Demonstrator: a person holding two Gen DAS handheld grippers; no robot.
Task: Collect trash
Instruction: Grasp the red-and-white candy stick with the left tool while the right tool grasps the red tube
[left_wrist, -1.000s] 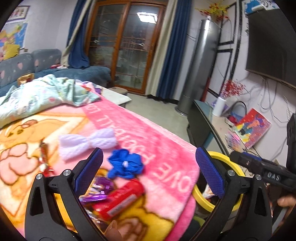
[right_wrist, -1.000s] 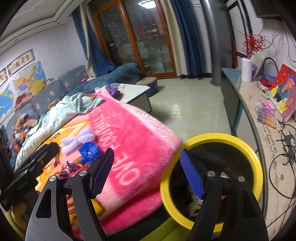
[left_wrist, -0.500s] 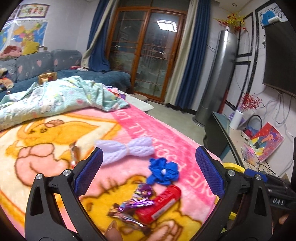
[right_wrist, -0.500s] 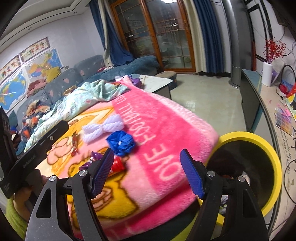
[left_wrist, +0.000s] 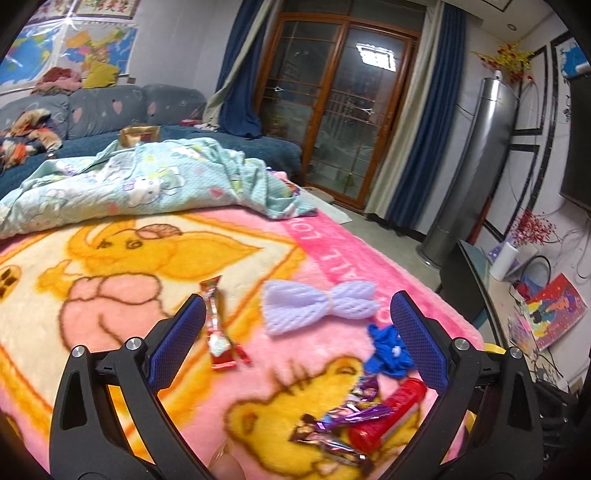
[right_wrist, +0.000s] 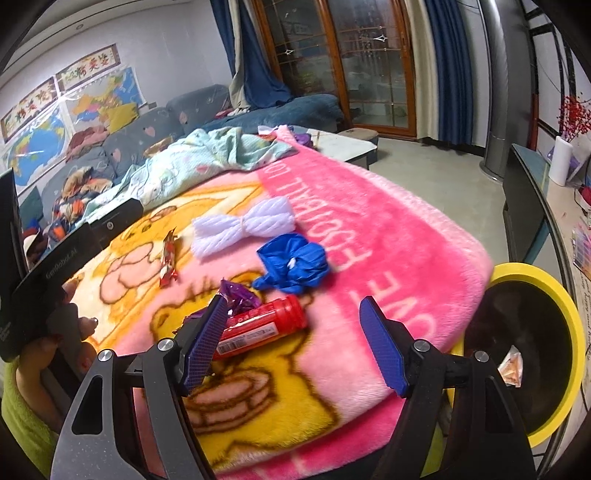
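Nearest, the left gripper (left_wrist: 297, 343) is standing with its jaws wide and nothing between the pads, hovering over a pink cartoon blanket (left_wrist: 110, 266). The right gripper (right_wrist: 293, 341) is likewise gaping wide and gripping nothing, its left pad sitting in front of one end of a red tube (right_wrist: 264, 326).

Items lying on the blanket, near to far:
- Purple foil wrappers (left_wrist: 341, 417), crumpled, touching the red tube (left_wrist: 388, 413) in the left view.
- Red-and-silver candy wrapper (left_wrist: 218, 332), lying by itself just beside the left gripper's left pad.
- Blue crumpled glove (right_wrist: 293, 264), just beyond the tube.
- Pale lilac knitted bow (right_wrist: 243, 225), lying beyond the glove.
- Light green printed quilt (left_wrist: 140, 184), bunching at the far end of the blanket.

Beside the blanket's right edge, a yellow-rimmed bin (right_wrist: 569, 314) is standing low, with a scrap of wrapper (right_wrist: 511, 365) showing inside it.

At the left edge of the right view, a hand (right_wrist: 55, 332) is gripping the black body of the other tool.

Farther off, a blue-grey sofa (left_wrist: 110, 110) and wood-framed glass doors (left_wrist: 343, 110) are filling the back of the room.
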